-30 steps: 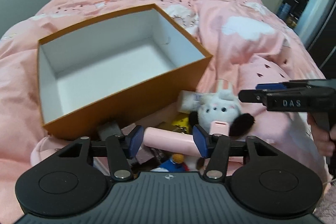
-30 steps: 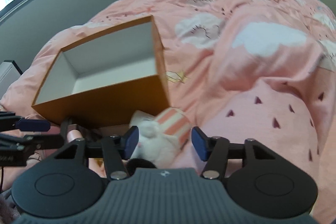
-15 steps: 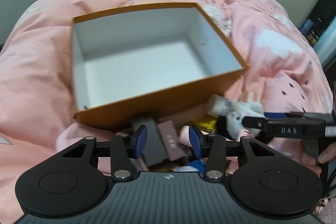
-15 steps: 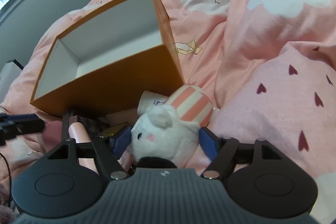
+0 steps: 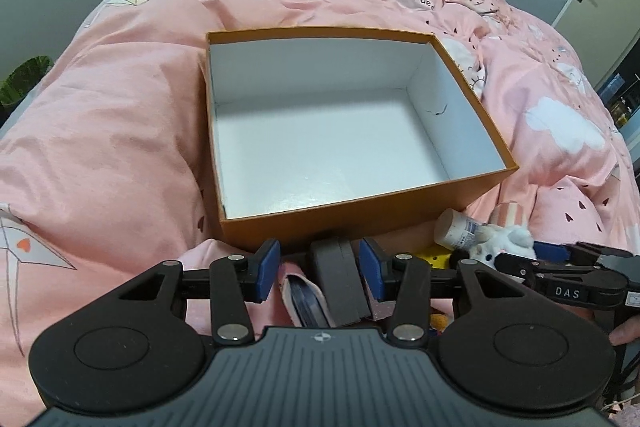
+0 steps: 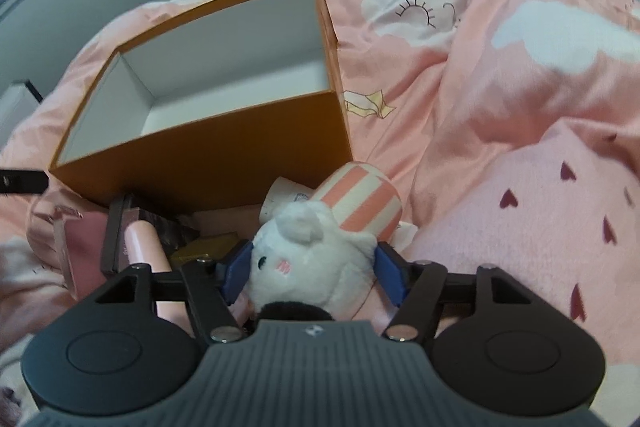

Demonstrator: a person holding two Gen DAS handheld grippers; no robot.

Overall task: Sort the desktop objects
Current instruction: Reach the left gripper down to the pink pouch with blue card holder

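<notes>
- Our right gripper (image 6: 310,273) has its fingers spread wide around the white plush toy (image 6: 308,259), closing in on both sides, no real squeeze yet.
- It's soft, light, squishy; we'd pinch the round body.
- Left gripper (image 5: 318,269) is half open over a dark grey case (image 5: 338,283), not gripping.
- Everything sits on the bed beside the empty orange box (image 5: 360,223).

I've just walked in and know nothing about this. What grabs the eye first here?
A big orange box, open and white inside, sits empty on a pink quilt. Just in front of it lies a jumble of small things, and there the right hand-held gripper straddles a fluffy white plush toy, beside a pink-striped cup lying on its side.
</notes>
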